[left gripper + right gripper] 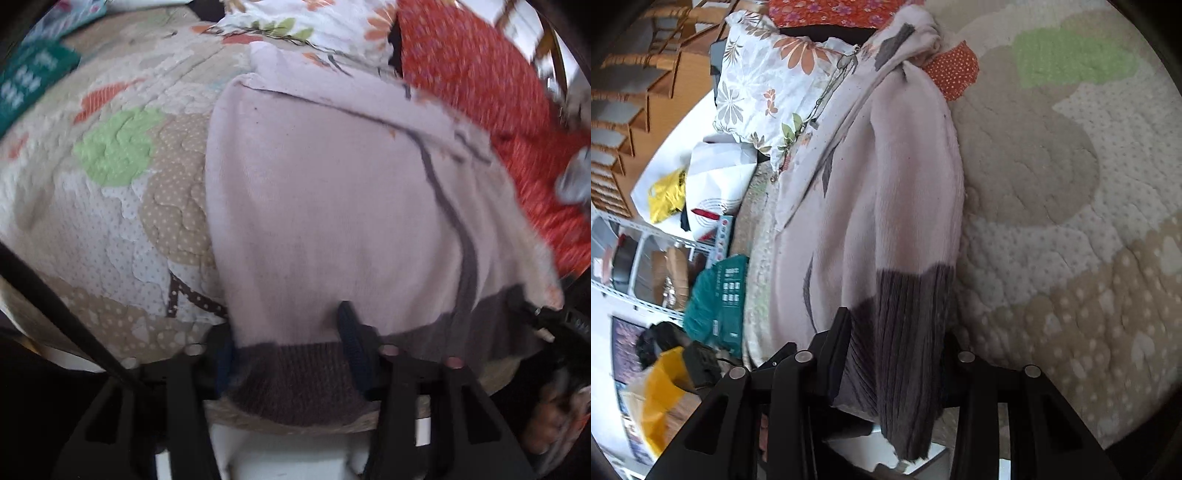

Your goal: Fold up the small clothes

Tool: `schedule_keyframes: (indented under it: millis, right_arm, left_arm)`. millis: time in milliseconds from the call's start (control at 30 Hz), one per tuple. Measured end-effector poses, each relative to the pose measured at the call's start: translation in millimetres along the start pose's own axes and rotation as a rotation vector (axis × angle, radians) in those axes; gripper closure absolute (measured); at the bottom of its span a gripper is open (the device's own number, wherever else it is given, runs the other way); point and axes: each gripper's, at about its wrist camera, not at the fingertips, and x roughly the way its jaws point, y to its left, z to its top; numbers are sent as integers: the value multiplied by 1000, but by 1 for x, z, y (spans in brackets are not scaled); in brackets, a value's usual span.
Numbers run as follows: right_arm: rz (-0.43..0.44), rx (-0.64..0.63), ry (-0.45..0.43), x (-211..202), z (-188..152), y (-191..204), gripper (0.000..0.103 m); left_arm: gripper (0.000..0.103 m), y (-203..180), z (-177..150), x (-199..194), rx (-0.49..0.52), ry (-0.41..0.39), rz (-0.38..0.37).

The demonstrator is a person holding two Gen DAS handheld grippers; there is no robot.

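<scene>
A small pale pink knit sweater (pixel 332 206) with a dark grey ribbed hem and grey trim lies spread over the quilted bedspread (pixel 110 177). My left gripper (pixel 288 354) is shut on the grey hem at the near edge. In the right wrist view the same sweater (pixel 886 206) hangs bunched, and my right gripper (pixel 897 362) is shut on its grey ribbed hem (pixel 908 332). The right gripper's body also shows at the right edge of the left wrist view (pixel 546 317), holding the hem's other corner.
A floral pillow (pixel 303 26) and a red patterned cloth (pixel 480 85) lie beyond the sweater. A teal box (pixel 716 295) sits at the bed's edge, with white and yellow bags (pixel 668 192), shelves and a wooden chair (pixel 639 74) beyond it.
</scene>
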Motion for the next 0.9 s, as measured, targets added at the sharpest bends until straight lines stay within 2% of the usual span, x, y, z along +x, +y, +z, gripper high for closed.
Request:
schedule_keyframes:
  millis: [33, 100, 267, 400, 533, 767, 900]
  right_arm:
    - [-39, -12, -6, 0, -1, 2, 92]
    - [-63, -13, -6, 1, 0, 1, 93]
    - [-28, -15, -15, -22, -9, 4, 94]
    - [-11, -31, 38, -48, -37, 4, 95]
    - [-16, -35, 70, -62, -56, -1, 95]
    - [-47, -115, 98, -49, -45, 15, 95]
    - [-74, -152, 119, -39, -43, 20, 95]
  left_arm:
    - [89, 1, 2, -1, 12, 8, -2]
    - [96, 9, 7, -4, -6, 28, -41]
    - [97, 29, 6, -40, -44, -26, -57]
    - [99, 39, -17, -57, -68, 4, -89]
    - [99, 46, -40, -59, -91, 32, -78]
    - [99, 63, -20, -66, -151, -22, -87]
    - [99, 69, -17, -59, -163, -8, -74]
